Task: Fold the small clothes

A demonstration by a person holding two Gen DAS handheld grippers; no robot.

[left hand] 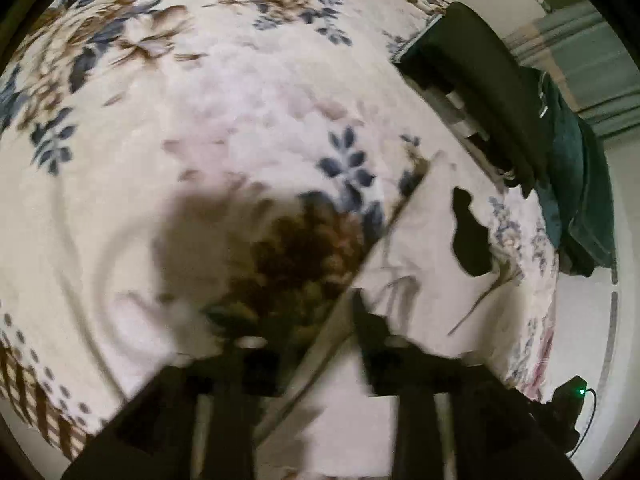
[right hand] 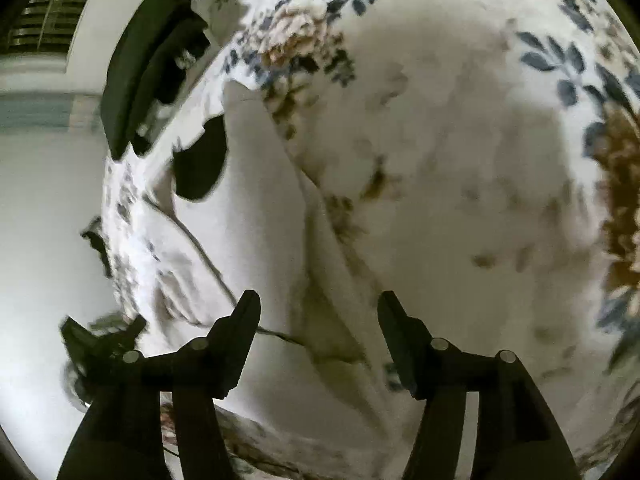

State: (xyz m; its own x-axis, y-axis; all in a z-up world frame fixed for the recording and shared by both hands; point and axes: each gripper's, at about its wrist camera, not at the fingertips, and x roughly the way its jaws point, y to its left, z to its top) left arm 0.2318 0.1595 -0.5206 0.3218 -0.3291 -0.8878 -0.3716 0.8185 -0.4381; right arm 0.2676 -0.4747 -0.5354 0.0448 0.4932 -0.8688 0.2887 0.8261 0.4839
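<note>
A small white garment (left hand: pixel 416 248) with a dark neck opening (left hand: pixel 468 236) lies on a floral bedspread (left hand: pixel 200 120). My left gripper (left hand: pixel 320 336) is shut on the garment's edge, which runs diagonally between its fingers and is lifted. In the right wrist view the same garment (right hand: pixel 256 220) lies flat ahead, its dark opening (right hand: pixel 200 160) further off. My right gripper (right hand: pixel 318 320) is open and empty, just above the garment's near part.
A dark folded item (left hand: pixel 480 80) and a teal cloth (left hand: pixel 576 184) lie at the bed's far edge. The dark item also shows in the right wrist view (right hand: pixel 140 64). A small black device with a green light (left hand: pixel 572 396) sits beside the bed.
</note>
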